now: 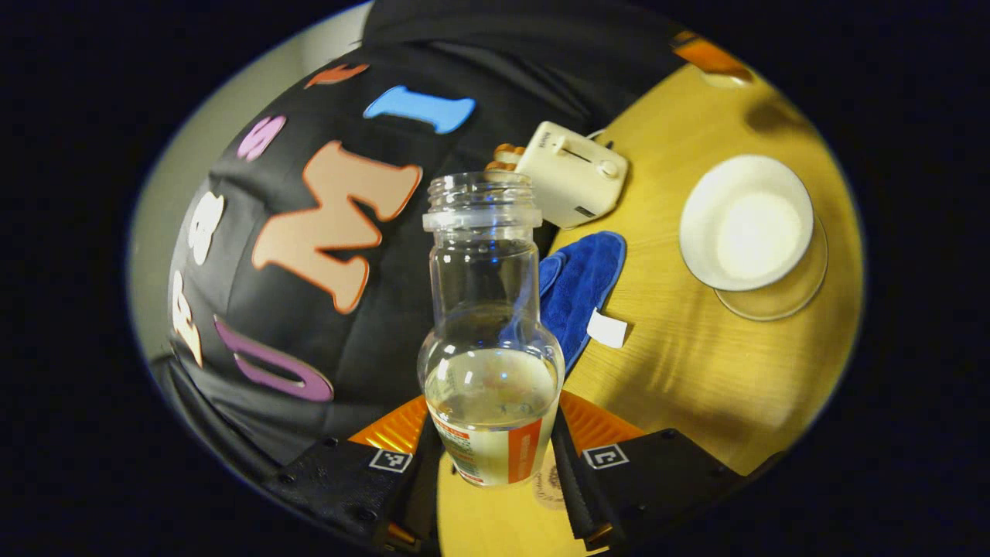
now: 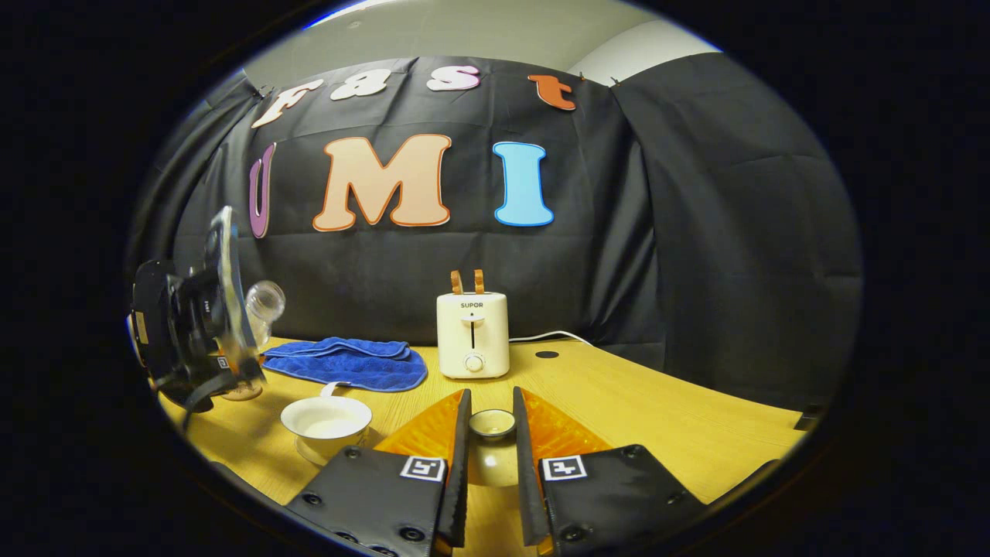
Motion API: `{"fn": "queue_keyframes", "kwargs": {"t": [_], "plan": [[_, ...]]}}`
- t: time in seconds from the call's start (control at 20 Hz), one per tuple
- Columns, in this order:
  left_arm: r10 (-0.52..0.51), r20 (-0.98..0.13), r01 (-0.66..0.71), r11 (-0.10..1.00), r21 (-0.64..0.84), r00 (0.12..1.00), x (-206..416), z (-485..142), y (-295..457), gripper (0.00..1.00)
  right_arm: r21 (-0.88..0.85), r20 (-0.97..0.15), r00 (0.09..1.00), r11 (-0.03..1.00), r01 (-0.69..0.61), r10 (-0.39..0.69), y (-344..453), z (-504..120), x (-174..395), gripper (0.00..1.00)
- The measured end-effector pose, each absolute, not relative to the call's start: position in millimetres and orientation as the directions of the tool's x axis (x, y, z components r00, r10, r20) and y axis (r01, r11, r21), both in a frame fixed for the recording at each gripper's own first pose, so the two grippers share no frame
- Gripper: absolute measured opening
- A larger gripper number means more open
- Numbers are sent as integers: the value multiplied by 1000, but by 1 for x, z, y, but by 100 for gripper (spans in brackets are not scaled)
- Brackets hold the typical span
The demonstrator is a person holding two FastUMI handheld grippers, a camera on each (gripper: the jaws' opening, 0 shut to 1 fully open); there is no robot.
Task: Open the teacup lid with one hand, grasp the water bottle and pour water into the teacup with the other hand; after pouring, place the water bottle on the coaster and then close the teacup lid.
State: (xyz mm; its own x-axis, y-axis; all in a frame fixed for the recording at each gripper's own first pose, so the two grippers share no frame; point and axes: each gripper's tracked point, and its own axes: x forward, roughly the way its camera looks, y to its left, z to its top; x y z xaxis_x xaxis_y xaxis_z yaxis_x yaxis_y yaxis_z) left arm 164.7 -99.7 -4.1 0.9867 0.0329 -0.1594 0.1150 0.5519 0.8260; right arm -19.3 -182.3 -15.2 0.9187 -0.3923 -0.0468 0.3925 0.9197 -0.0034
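My left gripper is shut on the lower body of the clear water bottle. The bottle has no cap and is about a third full. The white teacup stands uncovered on a glass saucer, to the right of the bottle's mouth and apart from it. A round coaster peeks out beneath the bottle. In the right gripper view, my right gripper is shut on the teacup lid by its knob, held over the table right of the teacup. The left gripper and bottle hang at far left.
A cream toaster stands at the back of the wooden table, with a folded blue cloth to its left. Both also appear in the left gripper view, the toaster above the cloth. The booth's black wall closes the back.
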Motion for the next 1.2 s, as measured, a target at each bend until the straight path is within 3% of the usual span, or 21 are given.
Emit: {"fn": "queue_keyframes", "kwargs": {"t": [0.25,0.4,0.65,0.8,1.2], "plan": [[52,-186,54,851,523,981,159,-3,-66,65,-4,-46,916,917,400,-399,-184,-16,-18,31],[61,-166,-3,945,326,984,166,0,-44,64,-5,-46,915,916,402,-401,-185,-16,-18,31],[62,-185,-38,991,130,981,166,-13,-18,65,-4,-45,914,915,404,-404,-186,-17,-17,30],[81,-175,-60,990,124,981,170,-17,-9,66,-4,-44,914,915,404,-404,-185,-17,-17,31],[19,-217,-7,998,57,976,177,-34,-23,67,-4,-43,914,915,404,-403,-186,-18,-16,31]]}}
